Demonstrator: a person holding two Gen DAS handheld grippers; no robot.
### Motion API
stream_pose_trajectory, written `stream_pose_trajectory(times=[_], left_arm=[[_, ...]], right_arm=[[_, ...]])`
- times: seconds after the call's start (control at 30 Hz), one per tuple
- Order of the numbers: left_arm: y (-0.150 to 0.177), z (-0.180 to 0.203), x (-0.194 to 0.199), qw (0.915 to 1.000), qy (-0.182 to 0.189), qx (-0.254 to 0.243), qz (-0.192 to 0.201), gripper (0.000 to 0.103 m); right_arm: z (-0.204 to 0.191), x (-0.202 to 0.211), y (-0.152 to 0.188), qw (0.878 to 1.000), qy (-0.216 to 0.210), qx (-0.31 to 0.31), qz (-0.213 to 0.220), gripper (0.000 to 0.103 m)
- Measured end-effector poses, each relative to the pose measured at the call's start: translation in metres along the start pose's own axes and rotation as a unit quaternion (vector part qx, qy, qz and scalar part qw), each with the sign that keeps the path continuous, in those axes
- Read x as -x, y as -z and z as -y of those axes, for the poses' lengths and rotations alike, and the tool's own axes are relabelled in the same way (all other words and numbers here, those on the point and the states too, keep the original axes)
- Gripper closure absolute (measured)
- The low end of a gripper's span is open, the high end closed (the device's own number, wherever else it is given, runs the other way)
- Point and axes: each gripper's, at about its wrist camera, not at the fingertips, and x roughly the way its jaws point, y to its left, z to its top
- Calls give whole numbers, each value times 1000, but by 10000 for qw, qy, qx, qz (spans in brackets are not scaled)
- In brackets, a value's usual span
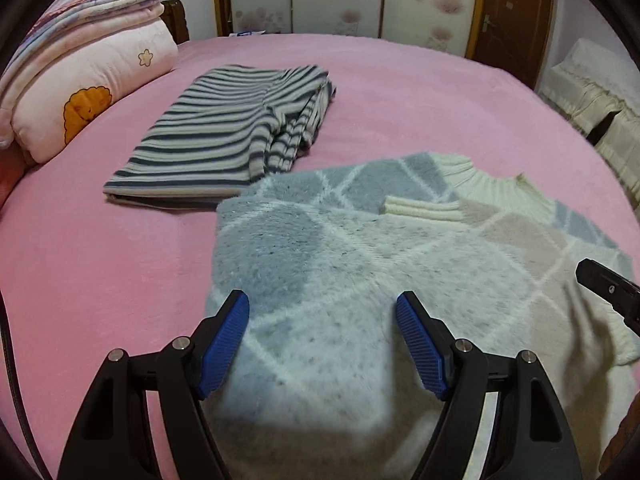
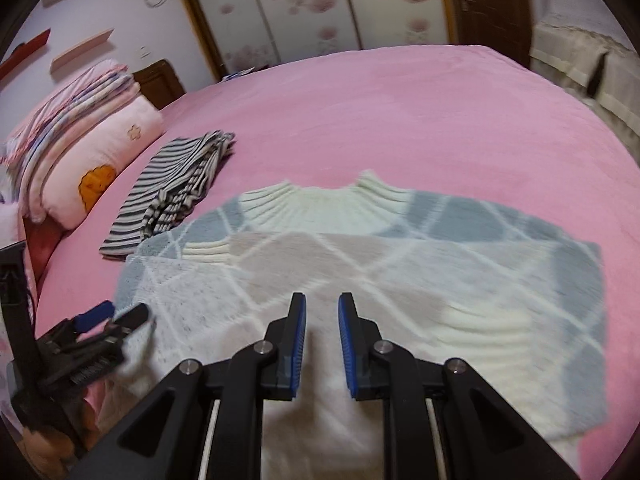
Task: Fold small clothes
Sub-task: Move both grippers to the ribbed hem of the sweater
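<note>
Diamond-patterned sweater (image 2: 360,276) flat, collar (image 2: 332,200) toward the wardrobe, long axis sideways.

Fuzzy knit sweater (image 1: 360,264), ribbed cuffs; matt pink fleece bedsheet (image 1: 100,260); glossy wooden door (image 1: 516,16).

Bed (image 1: 400,80) covered by a pink fleece sheet, seen from both wrist views. Lying directly on it: a folded striped garment (image 1: 224,136) in grey, dark blue and white; a fuzzy diamond-patterned sweater (image 1: 360,264) in pale blue, beige and white with a ribbed cream collar, one corner overlapping the striped garment's edge; and, at the far left edge, a stack of folded pink quilts (image 1: 84,76).
</note>
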Motion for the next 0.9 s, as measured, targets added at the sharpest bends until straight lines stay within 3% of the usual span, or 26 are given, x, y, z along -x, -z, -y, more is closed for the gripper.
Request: stream_pose_trajectory(times=[0.17, 0.23, 0.47, 0.63, 0.77, 0.9], left_arm=[[5, -7, -19, 9999, 97, 51, -76, 21], [5, -10, -20, 9999, 154, 34, -58, 19], [5, -12, -24, 9997, 225, 12, -45, 16], [-2, -11, -20, 9994, 202, -56, -267, 15], [-9, -11, 1, 9995, 115, -54, -292, 15], [-12, -15, 34, 9985, 449, 172, -252, 12]], right_arm=[[25, -23, 3, 9992, 371, 4, -172, 91], [45, -19, 6, 9987, 470, -137, -132, 103], [108, 11, 22, 9941, 963, -488, -123, 103], [118, 31, 27, 9906, 1163, -689, -210, 99], [113, 52, 32, 9907, 1091, -770, -249, 99], [100, 77, 39, 9923, 962, -767, -175, 97]])
